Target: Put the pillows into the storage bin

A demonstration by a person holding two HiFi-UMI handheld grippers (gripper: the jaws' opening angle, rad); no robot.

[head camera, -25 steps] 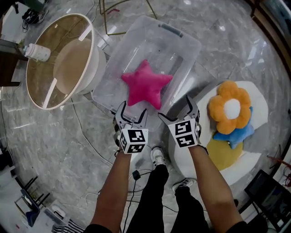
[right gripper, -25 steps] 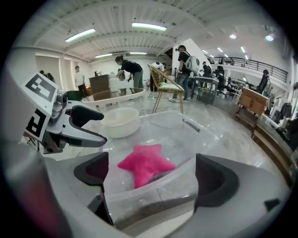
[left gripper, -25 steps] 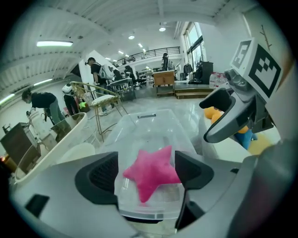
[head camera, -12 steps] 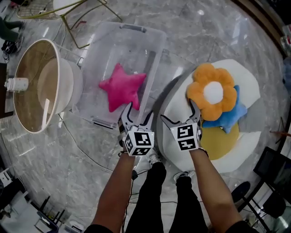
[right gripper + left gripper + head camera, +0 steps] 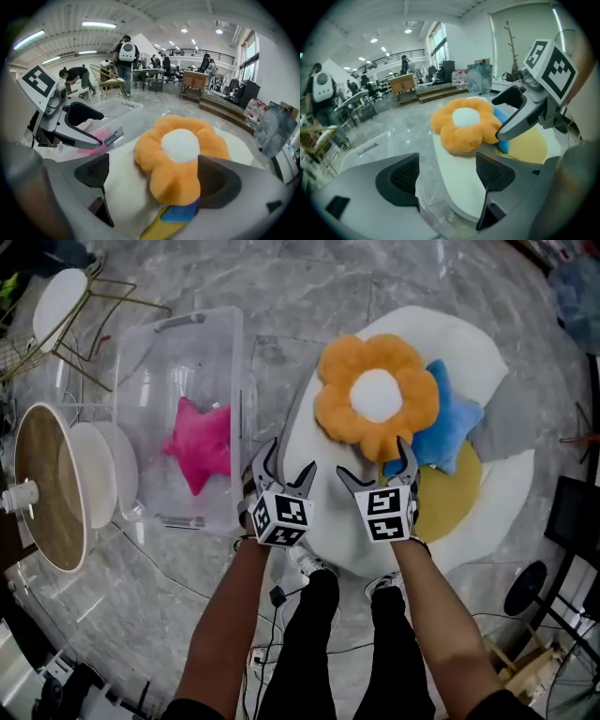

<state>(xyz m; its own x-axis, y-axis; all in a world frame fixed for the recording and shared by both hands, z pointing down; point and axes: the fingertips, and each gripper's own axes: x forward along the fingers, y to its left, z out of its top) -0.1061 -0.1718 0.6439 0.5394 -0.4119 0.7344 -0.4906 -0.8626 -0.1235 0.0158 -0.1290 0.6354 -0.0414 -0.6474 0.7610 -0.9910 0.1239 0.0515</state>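
Both grippers, left (image 5: 282, 468) and right (image 5: 377, 468), gape wide and empty near an orange flower pillow (image 5: 375, 399); a pink star pillow (image 5: 201, 444) lies in the bin (image 5: 178, 338).

An open-plan office hall: marble floor (image 5: 309, 277), desks (image 5: 194, 79), a railed mezzanine (image 5: 201, 52) and strip ceiling lights (image 5: 98, 24).

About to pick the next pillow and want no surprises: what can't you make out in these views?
Yellow pillow: head view, mostly under the orange flower pillow and blue star pillow; shape unclear.
Blue star pillow: right gripper view, only a sliver shows below the orange flower pillow.
Pink star pillow: right gripper view, largely behind the left hand-held gripper.
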